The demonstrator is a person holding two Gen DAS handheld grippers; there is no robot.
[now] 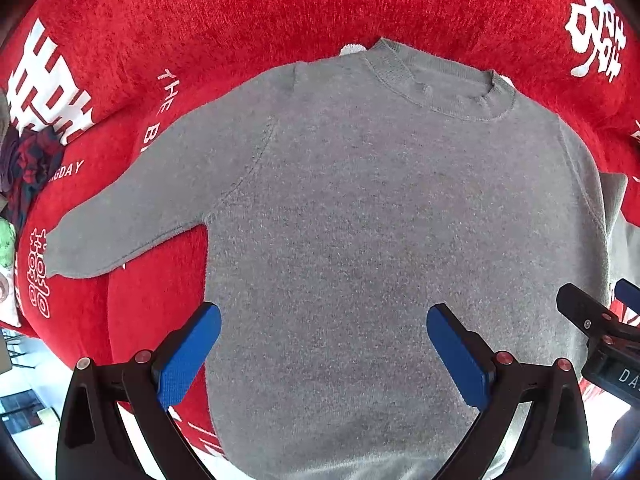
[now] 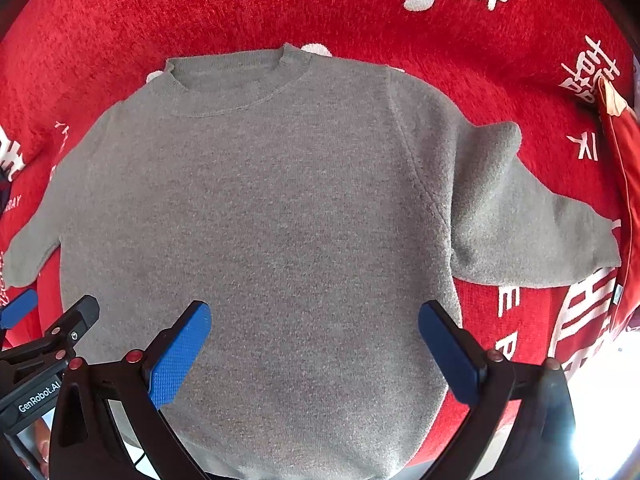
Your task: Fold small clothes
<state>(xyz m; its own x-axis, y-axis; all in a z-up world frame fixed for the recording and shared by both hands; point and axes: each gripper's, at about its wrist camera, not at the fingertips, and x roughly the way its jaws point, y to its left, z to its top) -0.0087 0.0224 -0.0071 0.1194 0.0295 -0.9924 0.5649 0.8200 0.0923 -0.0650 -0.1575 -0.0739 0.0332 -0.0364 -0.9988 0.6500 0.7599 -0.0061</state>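
A small grey knit sweater (image 1: 360, 208) lies flat, front up, on a red blanket, collar (image 1: 440, 84) away from me. Its left sleeve (image 1: 132, 216) stretches out to the left; its right sleeve (image 2: 516, 220) lies rumpled out to the right. My left gripper (image 1: 324, 328) is open and empty, hovering over the lower left part of the body. My right gripper (image 2: 314, 328) is open and empty over the lower right part of the sweater (image 2: 260, 216). Each gripper shows at the edge of the other's view: the right one (image 1: 592, 316) and the left one (image 2: 52, 320).
The red blanket (image 1: 280, 8) with white lettering covers the surface all around. A dark red and blue crumpled garment (image 1: 32, 160) lies at the far left. A red cloth edge (image 2: 624, 168) runs along the far right. The surface's near edge (image 1: 48, 360) is at lower left.
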